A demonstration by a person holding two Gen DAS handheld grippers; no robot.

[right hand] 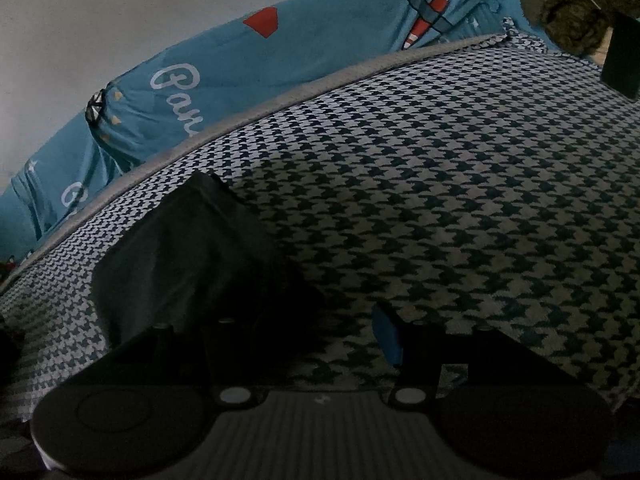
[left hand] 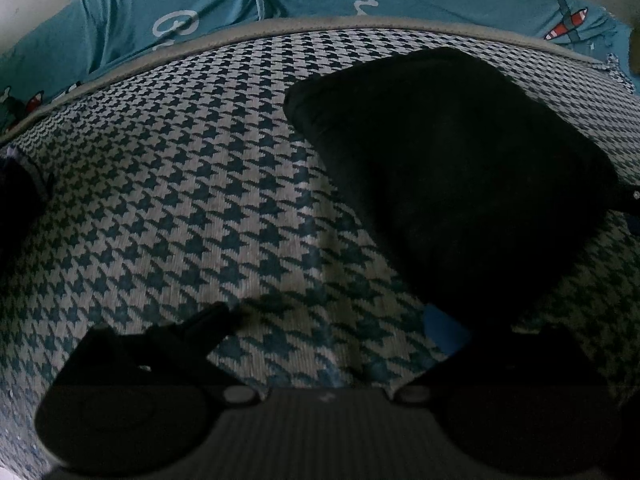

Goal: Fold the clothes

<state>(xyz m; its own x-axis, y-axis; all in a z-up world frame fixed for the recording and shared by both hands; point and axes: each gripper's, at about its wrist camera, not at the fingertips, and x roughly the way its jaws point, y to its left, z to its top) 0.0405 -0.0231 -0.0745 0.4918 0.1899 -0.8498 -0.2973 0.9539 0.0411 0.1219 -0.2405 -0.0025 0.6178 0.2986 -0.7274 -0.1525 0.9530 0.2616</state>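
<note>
Garment, dark and folded compact, lies ahead-right of left gripper; both grippers gape empty, right gripper beside it — looks released.

White cursive lettering is showing on the teal printed cotton sheet, just beyond the grey piped edge of the houndstooth mat. In the right wrist view it is reading "Pan", cut off by that edge; a second word further left is staying illegible in both views.
</note>
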